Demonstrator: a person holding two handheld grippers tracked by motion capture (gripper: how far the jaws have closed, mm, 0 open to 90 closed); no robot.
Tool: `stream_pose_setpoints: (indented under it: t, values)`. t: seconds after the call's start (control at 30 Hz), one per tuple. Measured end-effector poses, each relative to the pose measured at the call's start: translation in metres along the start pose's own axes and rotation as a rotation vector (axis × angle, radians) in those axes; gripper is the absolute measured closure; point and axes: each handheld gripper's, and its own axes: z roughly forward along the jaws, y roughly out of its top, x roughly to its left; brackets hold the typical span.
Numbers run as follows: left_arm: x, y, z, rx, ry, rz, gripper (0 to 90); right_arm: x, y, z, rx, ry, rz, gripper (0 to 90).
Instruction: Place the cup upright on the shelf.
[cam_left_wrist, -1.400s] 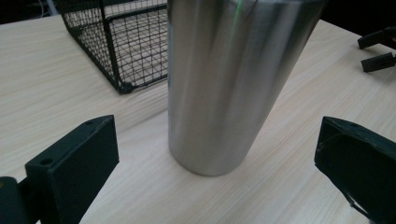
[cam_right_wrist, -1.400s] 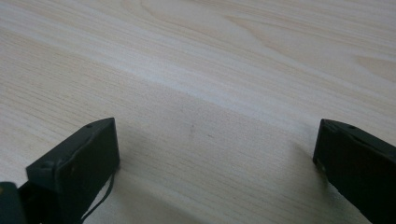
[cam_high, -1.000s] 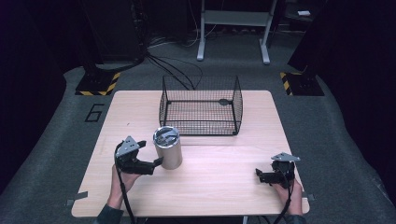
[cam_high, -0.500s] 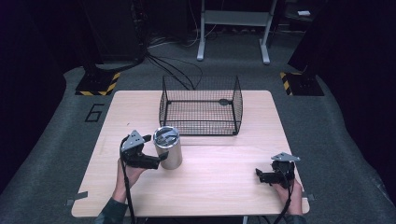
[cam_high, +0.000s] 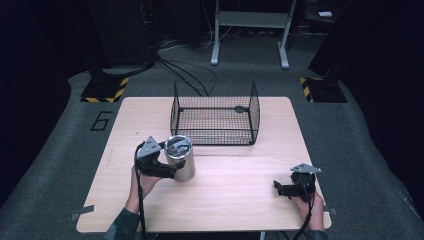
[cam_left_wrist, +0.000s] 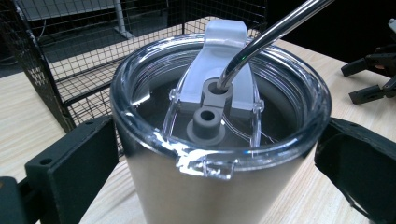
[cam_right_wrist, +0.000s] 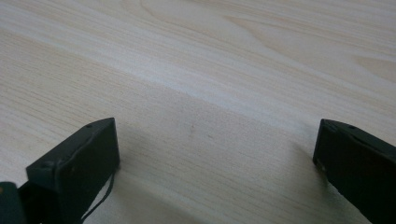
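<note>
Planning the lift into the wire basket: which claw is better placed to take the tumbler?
Left. The left claw has its jaws on either side of the steel tumbler, just in front of the wire basket. The right claw sits open over bare table, far from it.

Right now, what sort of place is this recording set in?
Probably a lab or recording studio: a lone wooden table on grey carpet, hazard-striped stand bases, loose floor cables, dark surroundings.
</note>
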Motion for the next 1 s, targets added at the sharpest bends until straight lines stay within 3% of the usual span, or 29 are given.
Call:
stream_pose_setpoints:
  t: [0.63, 1.0]
  values:
    - [-0.001, 0.004, 0.018, -0.007, 0.022, 0.011, 0.0, -0.001, 0.000, 0.000, 0.002, 0.002, -0.011, 0.0]
    - [-0.005, 0.006, 0.021, -0.034, 0.059, 0.018, 2.9, -0.001, 0.000, 0.000, 0.003, 0.002, -0.008, 0.0]
